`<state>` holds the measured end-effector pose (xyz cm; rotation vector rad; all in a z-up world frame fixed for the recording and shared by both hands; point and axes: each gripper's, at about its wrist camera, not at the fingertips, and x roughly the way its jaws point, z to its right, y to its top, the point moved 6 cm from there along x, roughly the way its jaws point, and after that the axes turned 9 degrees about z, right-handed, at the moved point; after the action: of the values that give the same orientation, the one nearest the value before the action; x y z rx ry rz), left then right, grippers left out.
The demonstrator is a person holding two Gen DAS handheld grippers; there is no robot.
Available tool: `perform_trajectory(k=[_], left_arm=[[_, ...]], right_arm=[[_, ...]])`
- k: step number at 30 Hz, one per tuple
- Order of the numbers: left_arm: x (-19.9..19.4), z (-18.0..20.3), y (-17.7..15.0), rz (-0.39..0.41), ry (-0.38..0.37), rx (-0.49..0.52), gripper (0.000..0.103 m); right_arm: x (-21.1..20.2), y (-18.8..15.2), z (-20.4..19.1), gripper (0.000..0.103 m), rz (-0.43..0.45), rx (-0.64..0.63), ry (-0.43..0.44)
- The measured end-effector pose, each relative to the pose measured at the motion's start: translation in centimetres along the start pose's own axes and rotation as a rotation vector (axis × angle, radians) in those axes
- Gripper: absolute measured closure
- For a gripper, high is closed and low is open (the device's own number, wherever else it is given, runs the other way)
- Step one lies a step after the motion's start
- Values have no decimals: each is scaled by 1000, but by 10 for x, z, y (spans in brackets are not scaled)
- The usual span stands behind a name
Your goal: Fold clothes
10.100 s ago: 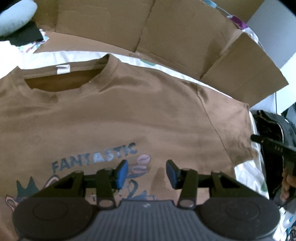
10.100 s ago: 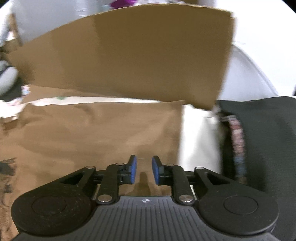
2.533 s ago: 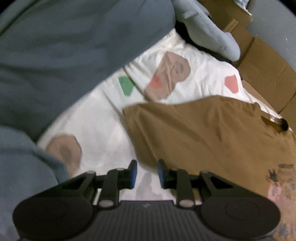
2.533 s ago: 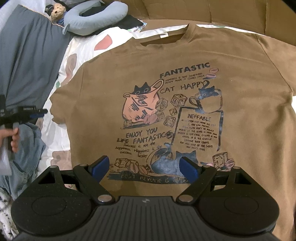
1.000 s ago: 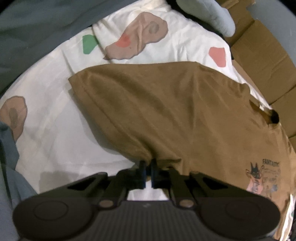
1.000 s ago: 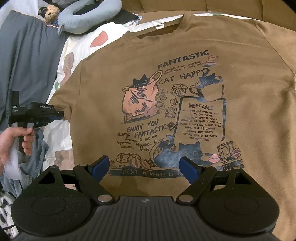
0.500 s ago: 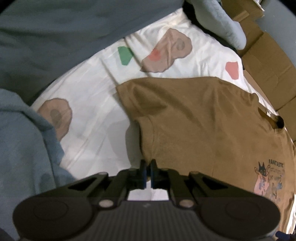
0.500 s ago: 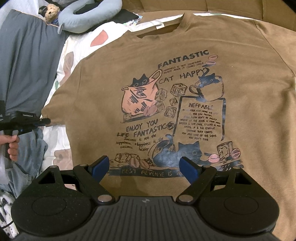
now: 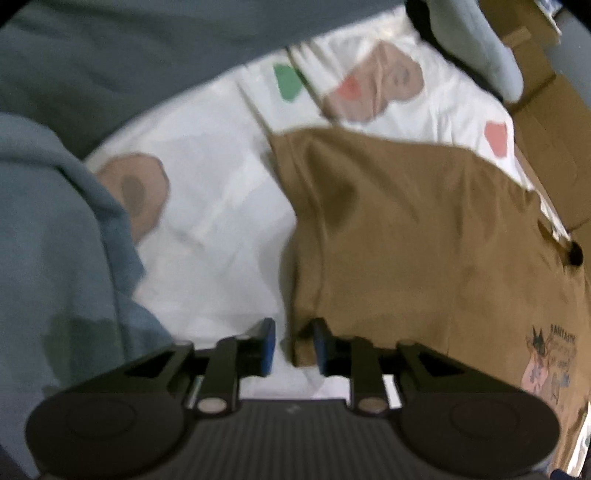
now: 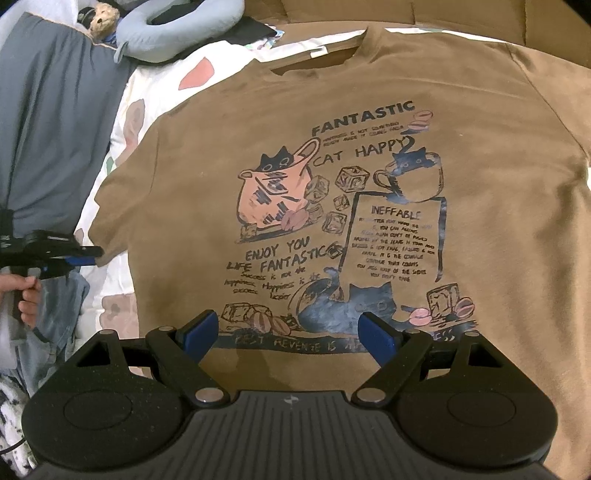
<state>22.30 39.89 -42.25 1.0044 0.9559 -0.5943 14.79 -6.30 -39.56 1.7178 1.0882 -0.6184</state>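
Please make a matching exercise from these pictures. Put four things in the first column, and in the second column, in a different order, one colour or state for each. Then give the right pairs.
Column one:
1. T-shirt
2. Neck pillow
3. Right gripper
4. Bed sheet

Column two:
A. light blue, curved, lying beyond the shirt's collar
B. white with brown, red and green patches
C. brown, spread flat with the print facing up
D. jaws wide open, nothing between them

Right pairs: 1-C, 2-A, 3-D, 4-B.
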Motion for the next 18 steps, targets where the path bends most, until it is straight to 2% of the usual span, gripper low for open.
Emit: perform_trajectory(k=[4,7,18], left_arm=[[-9,-5,22,53,7,-8,78],[-10,0,40,97,11,30,73],[17,1,81,182,36,37,72]], right_arm=[[1,0,-1,16,0,-1,1],[2,-2,-4,16,-4,-10,6],[1,1,-7,16,20,-20,10]])
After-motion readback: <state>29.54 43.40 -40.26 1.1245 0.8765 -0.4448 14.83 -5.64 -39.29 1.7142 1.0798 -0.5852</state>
